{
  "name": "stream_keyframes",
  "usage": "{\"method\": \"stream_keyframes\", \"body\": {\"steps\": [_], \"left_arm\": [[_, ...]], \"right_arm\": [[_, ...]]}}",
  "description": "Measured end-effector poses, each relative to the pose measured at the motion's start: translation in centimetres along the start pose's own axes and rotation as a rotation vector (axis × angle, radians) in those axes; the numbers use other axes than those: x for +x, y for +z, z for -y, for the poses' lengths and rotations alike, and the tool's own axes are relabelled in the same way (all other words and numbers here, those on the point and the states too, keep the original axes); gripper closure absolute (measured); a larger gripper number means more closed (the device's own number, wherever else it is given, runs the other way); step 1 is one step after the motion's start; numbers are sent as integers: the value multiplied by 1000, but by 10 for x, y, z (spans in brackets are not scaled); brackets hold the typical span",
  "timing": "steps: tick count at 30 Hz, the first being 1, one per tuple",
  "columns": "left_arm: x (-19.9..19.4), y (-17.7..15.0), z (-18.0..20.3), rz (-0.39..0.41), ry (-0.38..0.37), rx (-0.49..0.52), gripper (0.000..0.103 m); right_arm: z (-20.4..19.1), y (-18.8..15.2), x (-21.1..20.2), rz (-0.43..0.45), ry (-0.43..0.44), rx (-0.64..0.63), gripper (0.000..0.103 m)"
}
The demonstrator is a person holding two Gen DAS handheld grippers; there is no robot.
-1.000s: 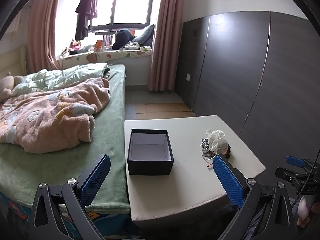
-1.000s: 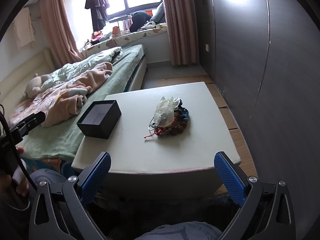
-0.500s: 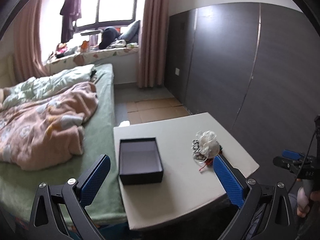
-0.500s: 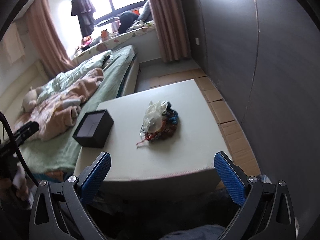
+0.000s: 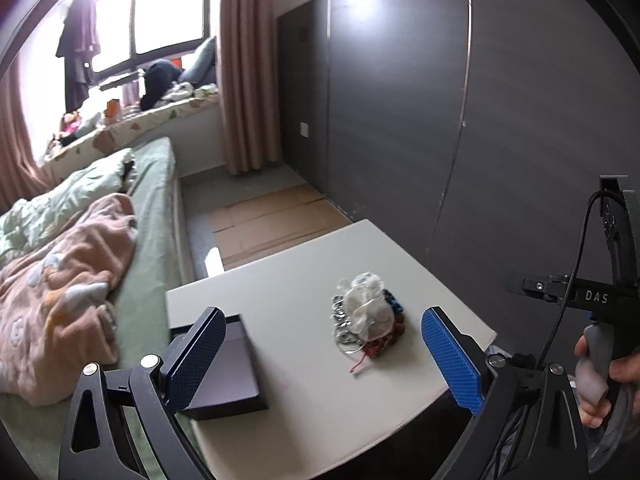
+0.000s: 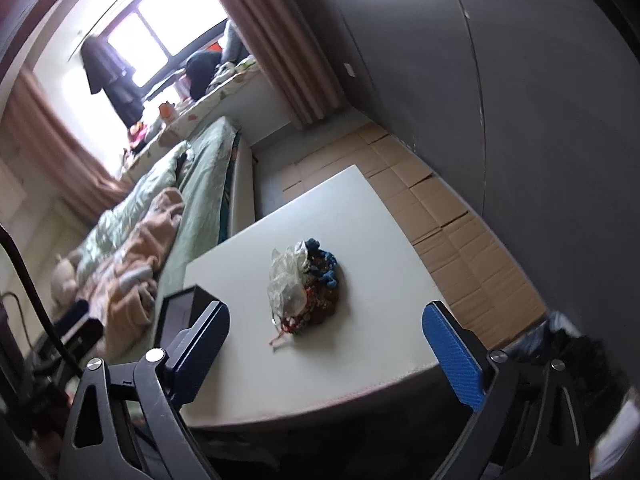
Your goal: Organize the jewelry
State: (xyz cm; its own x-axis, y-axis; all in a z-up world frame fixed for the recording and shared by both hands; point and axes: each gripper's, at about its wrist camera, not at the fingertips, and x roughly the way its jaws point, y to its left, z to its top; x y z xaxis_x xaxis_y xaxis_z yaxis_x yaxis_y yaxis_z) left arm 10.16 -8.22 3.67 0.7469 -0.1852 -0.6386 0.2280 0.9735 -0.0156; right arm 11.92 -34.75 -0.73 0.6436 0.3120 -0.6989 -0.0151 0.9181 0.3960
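Observation:
A pile of jewelry [image 5: 366, 322] with a clear plastic bag, blue and red beads and a silver chain lies on the white table [image 5: 304, 408]; it also shows in the right wrist view [image 6: 306, 290]. An open black box [image 5: 228, 372] stands at the table's left edge, also in the right wrist view [image 6: 180, 312]. My left gripper [image 5: 324, 360] is open and empty, above the table's near side. My right gripper [image 6: 326, 352] is open and empty, near the table's front edge, short of the pile. The right gripper's body shows in the left wrist view [image 5: 600, 304].
A bed with green sheet [image 5: 156, 208] and a pink blanket [image 5: 60, 288] lies left of the table. A dark wardrobe wall [image 5: 460, 120] runs along the right. Cardboard sheets [image 6: 460, 220] cover the floor beyond the table.
Both grippers have moved closer to the table and tilted. The pile and box now sit nearer in both views. Both stay open.

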Motion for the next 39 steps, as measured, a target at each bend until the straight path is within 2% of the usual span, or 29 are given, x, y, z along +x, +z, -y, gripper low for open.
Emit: {"method": "stream_keyframes", "body": {"steps": [5, 14, 16, 21, 24, 26, 27, 28, 29, 30, 31, 32, 33, 35, 39], "left_arm": [[33, 13, 4, -72, -61, -41, 4], [94, 25, 23, -181, -74, -32, 4], [110, 24, 24, -210, -96, -44, 4], [152, 21, 27, -285, -124, -64, 5], [174, 16, 27, -324, -140, -69, 12], [185, 11, 25, -334, -145, -76, 22], [190, 9, 24, -338, -154, -82, 26], [196, 7, 22, -345, -162, -89, 37], [200, 5, 19, -357, -167, -99, 54], [202, 3, 16, -366, -175, -114, 66], [204, 0, 11, -375, -196, -140, 90], [206, -2, 8, -378, -210, -154, 95], [204, -3, 5, -375, -217, -161, 95], [195, -1, -1, -334, -219, -166, 101], [173, 5, -8, -257, -252, -176, 102]], "right_arm": [[14, 1, 14, 34, 15, 42, 5], [36, 5, 39, 43, -25, 105, 5], [40, 7, 45, 34, -20, 124, 5], [54, 10, 75, -31, 65, 228, 5], [63, 10, 97, -86, 98, 303, 7], [64, 9, 110, -120, 105, 324, 20], [63, 9, 117, -135, 106, 326, 22], [62, 9, 123, -145, 118, 326, 22], [60, 9, 128, -157, 126, 326, 27], [59, 9, 134, -174, 139, 328, 31], [57, 9, 139, -187, 154, 328, 35], [56, 9, 143, -198, 171, 329, 35], [53, 9, 147, -203, 184, 321, 35], [47, 9, 156, -214, 190, 300, 37], [35, 7, 171, -235, 213, 268, 37]]}}
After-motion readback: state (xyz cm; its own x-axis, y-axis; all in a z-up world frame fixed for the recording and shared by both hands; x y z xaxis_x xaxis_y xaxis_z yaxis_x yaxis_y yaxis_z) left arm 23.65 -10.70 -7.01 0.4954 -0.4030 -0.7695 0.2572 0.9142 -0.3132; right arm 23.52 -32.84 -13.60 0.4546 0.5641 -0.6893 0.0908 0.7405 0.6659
